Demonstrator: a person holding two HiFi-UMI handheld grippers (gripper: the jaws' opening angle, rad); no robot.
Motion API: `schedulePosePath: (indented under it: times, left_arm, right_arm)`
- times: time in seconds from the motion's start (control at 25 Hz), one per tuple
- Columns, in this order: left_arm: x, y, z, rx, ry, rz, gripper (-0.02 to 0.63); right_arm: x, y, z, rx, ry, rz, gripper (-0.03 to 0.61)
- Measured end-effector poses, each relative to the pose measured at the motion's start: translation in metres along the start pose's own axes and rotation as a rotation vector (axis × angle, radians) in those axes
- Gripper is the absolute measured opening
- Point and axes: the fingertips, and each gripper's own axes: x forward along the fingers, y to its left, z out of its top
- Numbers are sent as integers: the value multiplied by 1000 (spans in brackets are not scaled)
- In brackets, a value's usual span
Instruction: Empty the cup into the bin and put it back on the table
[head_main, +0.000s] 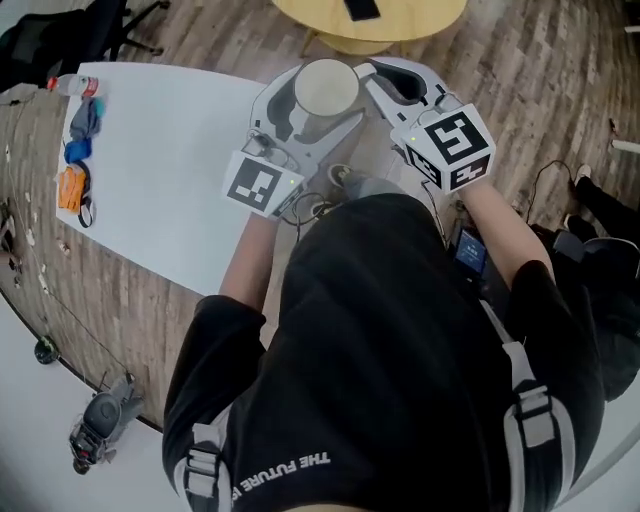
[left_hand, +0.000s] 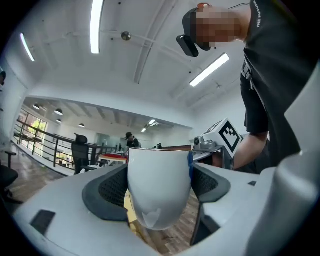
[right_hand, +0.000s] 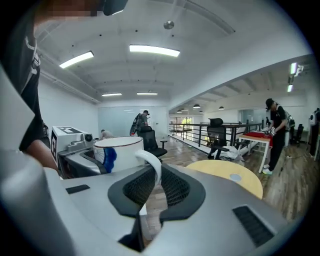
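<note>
- Above the wood floor (head_main: 560, 90), beside the white table (head_main: 170, 180): where was the white cup (head_main: 325, 88)?
- It was held upright in the air. The left gripper (left_hand: 159, 186) was clamped on its body, and the right gripper (right_hand: 152, 187) was pinched on its handle (right_hand: 148, 162).

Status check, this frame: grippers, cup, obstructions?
Both shut: left gripper on cup body, right gripper on handle. Cup upright, off the table. No bin in view.

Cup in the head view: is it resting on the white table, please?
No, the cup is held off the white table, between the left hand-held gripper and the right hand-held gripper.
</note>
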Motion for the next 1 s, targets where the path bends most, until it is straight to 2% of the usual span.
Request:
schedulePosePath:
  times: [0.16, 0.32, 0.52, 0.6, 0.72, 0.88, 1.0]
  left_arm:
    - [29, -7, -5, -15, 17, -98, 377]
    - [50, -17, -21, -45, 54, -155, 377]
    - [78, -27, -54, -143, 135, -200, 377]
    - [88, -31, -76, -220, 190, -210, 377]
    - [101, -37, -120, -390, 313, -210, 377]
    - [111, -47, -176, -588, 435, -204, 377]
    - [114, -50, -204, -674, 496, -190, 377]
  right_arm:
    - [-16, -27, -9, 34, 4, -76, 49]
    - [-27, -45, -27, 56, 32, -128, 49]
    - [-37, -70, -65, 147, 102, -151, 49]
    - [-39, -77, -92, 239, 165, -133, 49]
    - [-40, -87, -142, 394, 301, -109, 49]
    - [-41, -92, -201, 516, 453, -73, 49]
    - [-39, -92, -232, 585, 524, -38, 49]
